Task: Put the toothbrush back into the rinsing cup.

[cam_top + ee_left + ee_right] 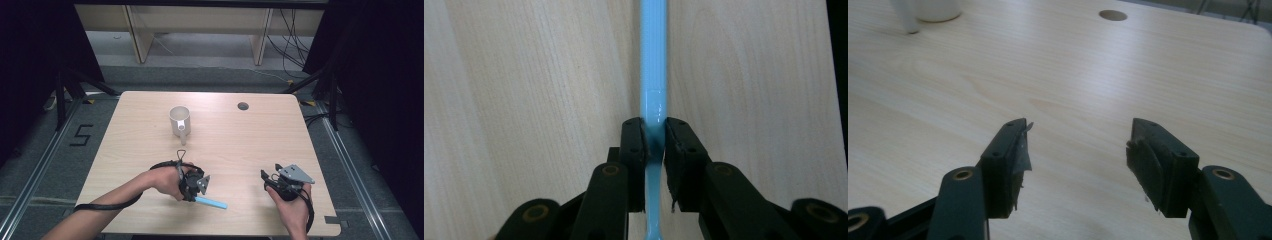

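high view: i've got both grippers low at the near edge of the wooden table (150,125), left gripper (197,192) down on the work, right gripper (272,176) off to the side.
left gripper view: jaws clenched on the light blue stick (653,75), pads pinching it from both sides, the long end running straight ahead over the wood.
where the stick is: near the front edge in the high view, the light blue stick (211,202) poking out to the right from under my left gripper; looks flat on or just off the surface, i can't tell which.
why that grip: caught along its length, so the free end leads and i can steer it, is my read.
right gripper view: fingers (1008,160) spread wide, nothing between them, bare table ahead.
why it waits: i judge it's parked clear so the left has room.
white mug (180,121): upright mid-table, handle towards me, well apart from the stick; a likely place for it, only my guess.
cable hole (243,106): far right of the mug, out of the way.
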`<move>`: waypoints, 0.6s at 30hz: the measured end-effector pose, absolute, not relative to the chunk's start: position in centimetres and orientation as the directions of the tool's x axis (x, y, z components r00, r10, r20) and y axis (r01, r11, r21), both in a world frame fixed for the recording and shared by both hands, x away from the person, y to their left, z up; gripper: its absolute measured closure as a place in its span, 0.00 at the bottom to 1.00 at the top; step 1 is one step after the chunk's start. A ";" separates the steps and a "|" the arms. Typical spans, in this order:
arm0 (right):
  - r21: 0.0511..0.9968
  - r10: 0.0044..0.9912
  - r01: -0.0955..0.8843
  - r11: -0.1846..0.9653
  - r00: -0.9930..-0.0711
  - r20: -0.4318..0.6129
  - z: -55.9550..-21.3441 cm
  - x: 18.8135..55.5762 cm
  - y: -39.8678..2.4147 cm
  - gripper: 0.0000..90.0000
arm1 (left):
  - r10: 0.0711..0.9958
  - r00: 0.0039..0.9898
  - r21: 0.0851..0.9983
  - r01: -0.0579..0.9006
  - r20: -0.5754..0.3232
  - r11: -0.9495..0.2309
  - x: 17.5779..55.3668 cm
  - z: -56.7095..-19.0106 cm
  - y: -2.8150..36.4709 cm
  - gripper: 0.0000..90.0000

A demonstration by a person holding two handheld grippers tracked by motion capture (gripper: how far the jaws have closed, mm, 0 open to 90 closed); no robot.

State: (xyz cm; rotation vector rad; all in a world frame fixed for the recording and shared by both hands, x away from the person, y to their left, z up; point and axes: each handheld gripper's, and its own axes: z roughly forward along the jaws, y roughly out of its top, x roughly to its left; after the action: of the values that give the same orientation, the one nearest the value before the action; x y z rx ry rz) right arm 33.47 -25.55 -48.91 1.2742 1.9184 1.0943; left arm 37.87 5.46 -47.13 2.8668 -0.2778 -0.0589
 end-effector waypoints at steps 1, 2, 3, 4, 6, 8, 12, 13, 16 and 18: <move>0.870 0.920 0.446 0.213 -0.391 -0.024 -48.9 33.4 -25.4 0.46 | -0.192 0.981 0.287 -0.183 -0.004 -0.940 38.0 -46.8 5.5 0.98; 0.868 0.912 0.448 0.214 -0.411 -0.013 -48.9 33.4 -25.2 0.46 | -0.189 0.982 0.302 -0.178 -0.006 -0.937 38.1 -46.5 5.7 0.99; 0.864 0.904 0.454 0.217 -0.428 -0.002 -48.9 33.3 -24.9 0.46 | -0.184 0.983 0.300 -0.171 -0.016 -0.938 38.1 -46.4 5.8 0.99; 0.859 0.896 0.457 0.230 -0.445 -0.004 -48.9 33.3 -24.7 0.46 | -0.179 0.984 0.273 -0.174 0.006 -0.946 38.2 -46.3 5.9 0.99; 0.854 0.872 0.441 0.275 -0.489 -0.028 -48.9 33.4 -24.2 0.46 | -0.183 0.983 0.243 -0.184 0.029 -0.952 38.2 -46.7 5.9 0.99; 0.849 0.875 0.450 0.275 -0.483 -0.028 -48.9 33.3 -23.9 0.47 | -0.191 0.982 0.266 -0.183 -0.002 -0.946 38.2 -47.0 5.9 0.95; 0.853 0.879 0.443 0.277 -0.475 -0.039 -48.8 33.4 -24.1 0.47 | -0.208 0.978 0.300 -0.201 0.009 -0.932 37.7 -46.9 5.5 0.84; 0.853 0.874 0.431 0.296 -0.482 -0.060 -48.7 33.5 -24.3 0.47 | -0.215 0.976 0.307 -0.209 0.013 -0.929 37.6 -46.9 5.3 0.80; 0.846 0.879 0.455 0.278 -0.475 -0.034 -48.8 33.3 -24.2 0.47 | -0.246 0.969 0.310 -0.241 0.025 -0.920 37.3 -46.7 4.6 0.75; 0.851 0.871 0.431 0.300 -0.488 -0.060 -48.8 33.5 -24.3 0.46 | -0.254 0.967 0.297 -0.248 0.019 -0.922 37.3 -46.8 4.4 0.74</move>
State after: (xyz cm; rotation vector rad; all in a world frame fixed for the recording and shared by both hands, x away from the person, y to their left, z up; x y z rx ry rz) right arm 33.53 -24.27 -48.81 1.1546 2.0483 1.1000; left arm 37.26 4.37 -46.79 2.8160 -0.3680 -0.0286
